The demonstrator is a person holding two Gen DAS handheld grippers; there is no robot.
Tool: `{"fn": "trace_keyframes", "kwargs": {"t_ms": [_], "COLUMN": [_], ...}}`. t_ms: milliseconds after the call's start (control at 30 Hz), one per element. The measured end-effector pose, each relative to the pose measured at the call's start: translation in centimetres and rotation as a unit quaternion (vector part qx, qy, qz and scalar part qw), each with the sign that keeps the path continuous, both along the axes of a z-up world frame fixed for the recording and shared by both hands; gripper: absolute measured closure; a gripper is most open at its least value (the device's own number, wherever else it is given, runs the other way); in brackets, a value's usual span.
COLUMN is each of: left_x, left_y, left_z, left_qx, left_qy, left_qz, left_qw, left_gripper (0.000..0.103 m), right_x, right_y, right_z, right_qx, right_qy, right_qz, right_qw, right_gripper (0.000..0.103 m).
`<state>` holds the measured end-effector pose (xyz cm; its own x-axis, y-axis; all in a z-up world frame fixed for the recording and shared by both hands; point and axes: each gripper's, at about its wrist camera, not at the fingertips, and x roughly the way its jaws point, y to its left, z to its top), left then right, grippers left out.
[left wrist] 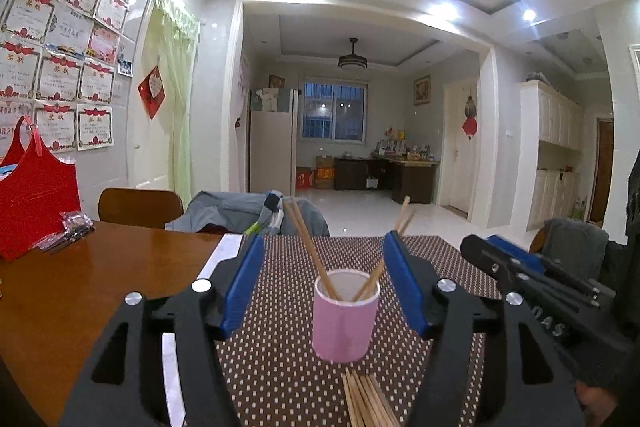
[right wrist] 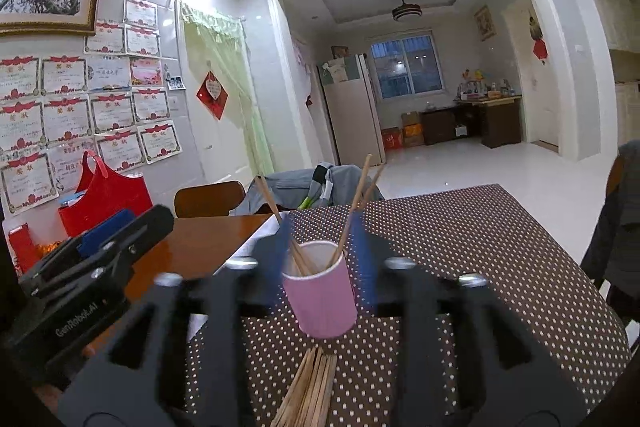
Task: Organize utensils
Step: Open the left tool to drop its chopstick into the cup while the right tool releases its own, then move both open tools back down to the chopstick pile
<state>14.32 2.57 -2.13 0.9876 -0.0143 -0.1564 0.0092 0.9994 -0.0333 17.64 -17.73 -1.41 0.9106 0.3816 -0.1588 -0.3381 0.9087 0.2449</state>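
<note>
On dotted mat, pink cup upright — chopsticks splayed upward (both grippers' jaws open, empty).

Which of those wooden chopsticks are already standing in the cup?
The few chopsticks in the pink cup lean upright against its rim. The loose bundle lies flat on the dotted mat in front of it.

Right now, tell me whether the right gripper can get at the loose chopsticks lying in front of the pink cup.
Probably yes. The right gripper is open and empty, and the loose chopsticks lie uncovered on the dotted mat, nearer than the pink cup. It would need to draw back and tip down.
</note>
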Motion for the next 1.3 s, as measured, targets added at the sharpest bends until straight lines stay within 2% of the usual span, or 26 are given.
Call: {"fn": "trace_keyframes", "kwargs": {"t_ms": [233, 333, 433, 533, 600, 767, 800, 1033, 1300], "left_x": [-1.4, -1.0, -0.2, 1.0, 1.8, 3.0, 3.1, 3.7, 4.7], "left_y": [-0.4, -0.7, -0.9, -1.2, -1.3, -1.3, -1.3, -1.4, -1.7], "left_z": [-1.2, -2.2, -3.9, -6.3, -8.4, -11.9, -12.5, -14.2, -14.3], "left_qx": [0.012, 0.015, 0.020, 0.027, 0.031, 0.034, 0.035, 0.055, 0.069], "left_qy": [0.060, 0.110, 0.172, 0.251, 0.308, 0.388, 0.397, 0.418, 0.415], "left_qz": [-0.009, -0.015, -0.024, -0.039, -0.045, -0.050, -0.047, -0.035, -0.028], "left_qw": [0.9981, 0.9937, 0.9846, 0.9668, 0.9498, 0.9195, 0.9159, 0.9061, 0.9070], "left_gripper": [0.037, 0.036, 0.036, 0.036, 0.036, 0.036, 0.036, 0.036, 0.036], "right_x": [-1.7, -2.1, -1.9, -1.5, -1.2, -0.9, -0.9, -0.8, 0.1], "right_y": [-1.1, -1.5, -1.6, -1.6, -1.6, -1.2, -1.1, -1.1, -0.8], "right_z": [-1.2, -2.1, -3.5, -5.1, -6.5, -8.8, -9.2, -10.8, -11.3], "right_qx": [-0.011, -0.018, -0.030, -0.043, -0.050, -0.065, -0.067, -0.070, -0.061], "right_qy": [0.032, 0.055, 0.095, 0.137, 0.169, 0.214, 0.218, 0.239, 0.255], "right_qz": [0.002, 0.003, 0.006, 0.010, 0.017, 0.033, 0.035, 0.039, 0.043], "right_qw": [0.999, 0.998, 0.995, 0.989, 0.984, 0.974, 0.973, 0.968, 0.964], "right_gripper": [0.051, 0.048, 0.047, 0.046, 0.046, 0.046, 0.046, 0.045, 0.043]}}
